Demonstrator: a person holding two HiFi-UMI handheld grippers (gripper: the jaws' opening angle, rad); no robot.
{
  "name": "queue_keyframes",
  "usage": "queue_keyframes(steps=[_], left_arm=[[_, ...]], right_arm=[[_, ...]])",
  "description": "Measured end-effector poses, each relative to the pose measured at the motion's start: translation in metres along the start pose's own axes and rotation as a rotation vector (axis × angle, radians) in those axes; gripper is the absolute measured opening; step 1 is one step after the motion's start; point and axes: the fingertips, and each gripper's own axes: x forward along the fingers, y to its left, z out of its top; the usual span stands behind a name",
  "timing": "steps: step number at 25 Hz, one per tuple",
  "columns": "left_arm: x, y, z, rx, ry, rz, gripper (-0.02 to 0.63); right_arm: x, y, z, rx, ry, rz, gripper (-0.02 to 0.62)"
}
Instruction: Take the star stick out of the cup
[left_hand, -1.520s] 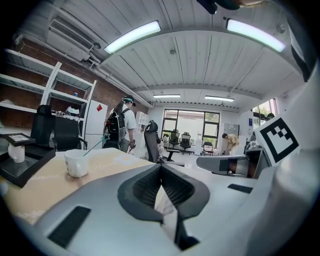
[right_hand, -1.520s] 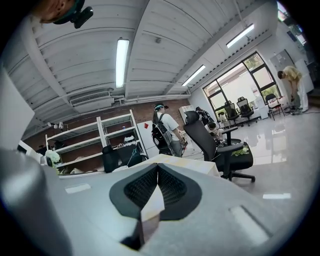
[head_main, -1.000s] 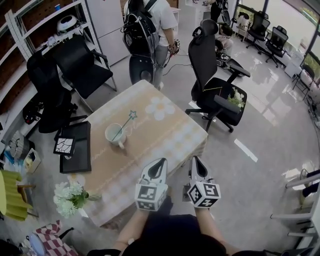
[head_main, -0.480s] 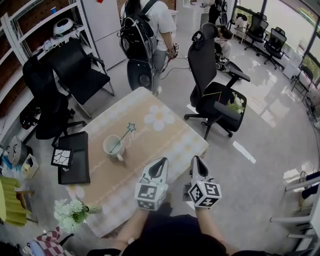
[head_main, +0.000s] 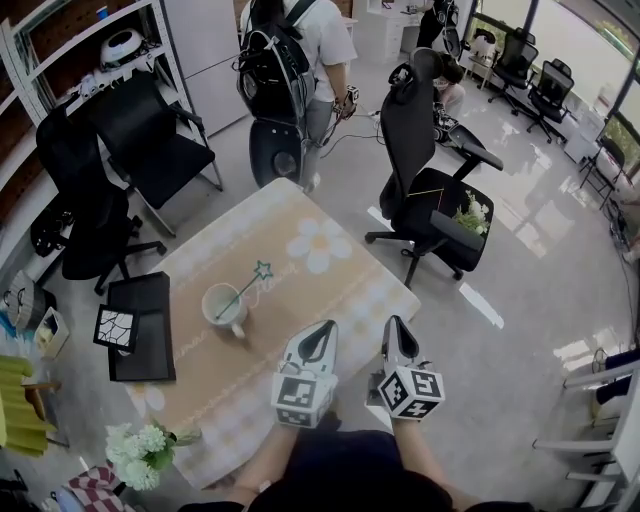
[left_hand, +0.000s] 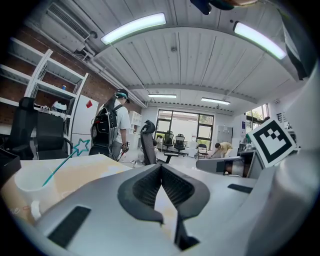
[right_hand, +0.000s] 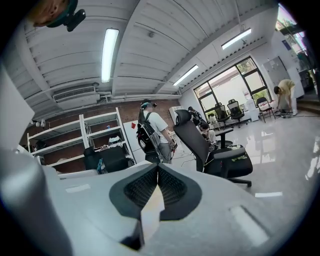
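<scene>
A white cup (head_main: 222, 305) stands on the table's (head_main: 330, 285) left half in the head view. A teal stick with a star at its tip (head_main: 262, 269) leans out of the cup toward the upper right. The left gripper view shows the cup (left_hand: 30, 182) and the star (left_hand: 80, 146) at far left. My left gripper (head_main: 322, 333) hovers over the table's near edge, jaws together with nothing between them. My right gripper (head_main: 396, 330) is beside it at the table's near right corner, also shut and empty. Both sit well right of and nearer than the cup.
A black tablet (head_main: 140, 325) with a marker card lies on a low stand left of the table. White flowers (head_main: 140, 450) stand at the near left. Black office chairs (head_main: 425, 170) ring the table. A person with a backpack (head_main: 285, 70) stands beyond its far edge.
The table, cup and surroundings have shifted down and left in the head view as I moved. Both grippers keep their pose, side by side and shut.
</scene>
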Motion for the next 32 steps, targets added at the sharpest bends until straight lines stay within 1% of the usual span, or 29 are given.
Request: queue_keyframes(steps=[3,7,14,19,23,32], left_arm=[[0.004,0.0,0.0,0.004,-0.008,-0.012,0.009],[0.008,0.002,-0.003,-0.008,-0.005,-0.02,0.009],[0.008,0.008,-0.004,-0.021,0.0,0.009,0.009],[0.007,0.018,-0.007,-0.039,0.009,0.061,0.009],[0.011,0.031,-0.009,-0.045,0.022,0.124,0.009],[0.015,0.055,-0.007,-0.068,0.012,0.271,0.009]], right_arm=[[0.004,-0.001,-0.001,0.002,-0.013,0.005,0.002],[0.009,0.0,-0.009,-0.008,0.016,0.007,0.002],[0.014,0.006,-0.008,-0.02,0.041,0.032,0.002],[0.031,0.009,-0.009,-0.02,0.072,0.067,0.002],[0.048,0.015,-0.006,-0.031,0.102,0.125,0.002],[0.086,0.028,0.002,-0.063,0.149,0.249,0.002]])
